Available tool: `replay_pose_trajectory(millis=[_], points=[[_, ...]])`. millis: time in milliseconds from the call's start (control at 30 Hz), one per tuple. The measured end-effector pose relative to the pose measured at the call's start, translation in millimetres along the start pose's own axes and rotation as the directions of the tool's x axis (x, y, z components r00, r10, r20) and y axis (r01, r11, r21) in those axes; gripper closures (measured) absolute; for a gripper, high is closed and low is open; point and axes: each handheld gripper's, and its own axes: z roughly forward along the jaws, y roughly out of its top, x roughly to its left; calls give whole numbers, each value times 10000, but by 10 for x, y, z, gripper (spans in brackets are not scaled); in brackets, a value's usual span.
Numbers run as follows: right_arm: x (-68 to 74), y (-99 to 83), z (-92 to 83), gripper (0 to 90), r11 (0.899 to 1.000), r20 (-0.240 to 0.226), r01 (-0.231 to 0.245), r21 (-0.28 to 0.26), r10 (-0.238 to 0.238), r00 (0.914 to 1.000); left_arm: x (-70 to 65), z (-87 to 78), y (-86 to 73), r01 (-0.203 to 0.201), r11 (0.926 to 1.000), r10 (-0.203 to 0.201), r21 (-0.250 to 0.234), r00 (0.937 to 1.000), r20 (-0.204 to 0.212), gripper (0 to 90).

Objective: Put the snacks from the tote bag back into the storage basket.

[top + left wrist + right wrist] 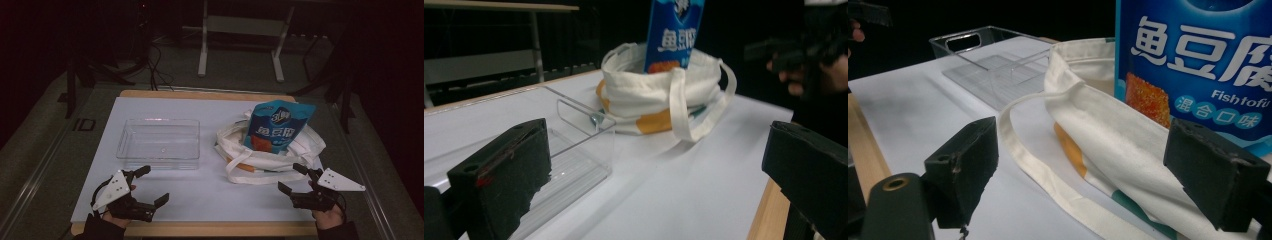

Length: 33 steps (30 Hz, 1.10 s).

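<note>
From the high view, the left hand-held gripper [152, 186] and the right hand-held gripper [293, 179] both rested low on the white counter [210, 195], jaws spread wide and empty. The blue snack bag [277, 125] stood upright inside the cloth tote [260, 155], just ahead of the right hand-held gripper; the clear tray [159, 141] lay empty ahead of the left one.

In the left gripper view, the tray [574, 145] sat close before the wide jaws, the tote [659, 95] farther off with the snack bag [674, 35] rising from it.

In the right gripper view, the tote's strap [1038, 165] lay between the open jaws, untouched, and the snack bag [1198, 65] was near. Judging by this, nothing was done yet: the bag was still to be lifted out.
</note>
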Motion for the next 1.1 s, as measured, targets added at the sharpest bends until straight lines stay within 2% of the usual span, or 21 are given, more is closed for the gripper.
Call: replay_pose_trajectory(millis=[133,167,200,300,333,400,467,500,533,633,833,933,1033,1100], points=[[6,10,-4,145,9999,-73,90,74,-89,9999,-16,15,1,-241,9995,238,190,9996,147,0],[9,21,-17,143,9994,-428,310,163,-303,9986,-33,27,2,-545,9979,533,350,9980,326,0],[10,20,-19,135,9992,-495,313,250,-301,9983,-38,28,0,-645,9971,632,409,9975,322,0],[30,12,-28,132,9985,-665,350,432,-321,9973,-40,39,-1,-530,9965,499,649,9976,486,0],[36,13,-32,130,9980,-682,401,481,-368,9970,-50,55,6,-378,9956,326,852,9976,611,0],[40,23,-38,127,9979,-902,376,527,-327,9954,-91,75,21,-383,9954,343,880,9983,464,0],[35,38,-50,120,9989,-1132,92,459,-40,9936,-101,88,36,-197,9979,130,618,9942,1071,0],[31,47,-52,115,9991,-1246,38,432,16,9922,-101,88,36,-197,9979,130,618,9942,1071,0],[35,56,-55,112,9991,-1276,25,412,28,9918,-113,127,49,-77,9983,-7,571,9894,1455,0],[57,72,-71,109,9990,-1328,240,390,-186,9910,-132,192,52,-207,9974,77,692,9830,1834,0],[68,105,-115,107,9996,-1187,289,67,-279,9925,-173,266,83,-290,9966,127,768,9787,2048,0],[77,145,-119,105,9992,-1023,388,-104,-397,9940,-209,304,112,-549,9949,362,843,9773,2089,0],[88,168,-97,105,9977,-986,673,29,-667,9929,-201,344,155,-490,9957,307,786,9752,2192,0],[93,193,-72,105,9968,-1174,792,141,-770,9901,-199,385,187,-536,9957,358,749,9746,2211,0]])
